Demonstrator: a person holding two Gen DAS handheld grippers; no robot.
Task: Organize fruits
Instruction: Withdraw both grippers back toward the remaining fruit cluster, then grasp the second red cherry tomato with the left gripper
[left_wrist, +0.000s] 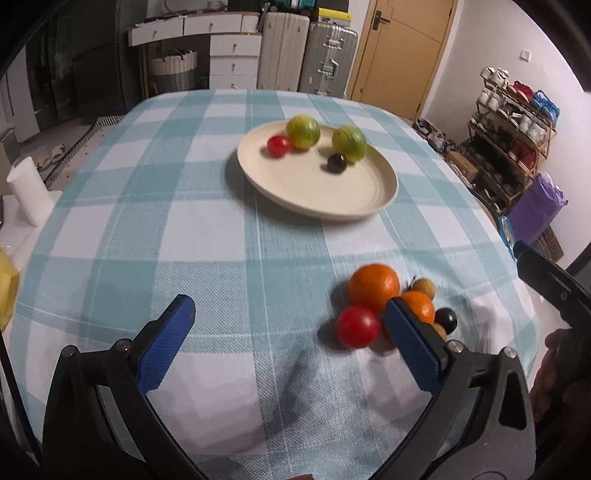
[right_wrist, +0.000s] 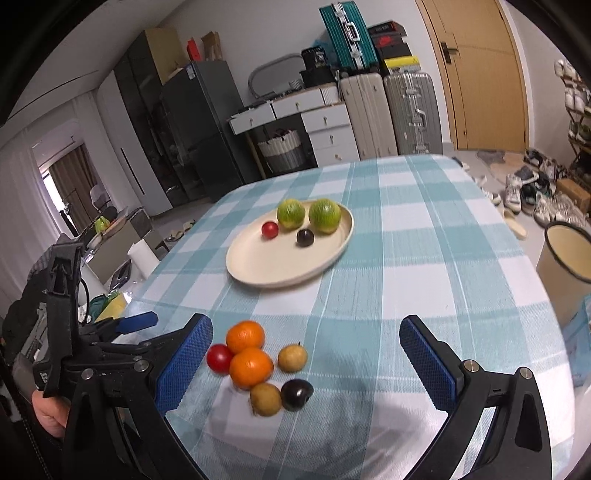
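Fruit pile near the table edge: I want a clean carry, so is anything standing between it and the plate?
Nothing visible does. Only bare checked tablecloth lies between the fruit pile and the plate. The plate's near half is free; its four fruits sit along the far side.

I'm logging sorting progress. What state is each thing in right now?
left hand-held gripper: open, empty
right hand-held gripper: open, empty
plate: holds four fruits
green fruits: on plate
oranges: loose on tablecloth
red tomato: touching oranges, off plate
door: closed
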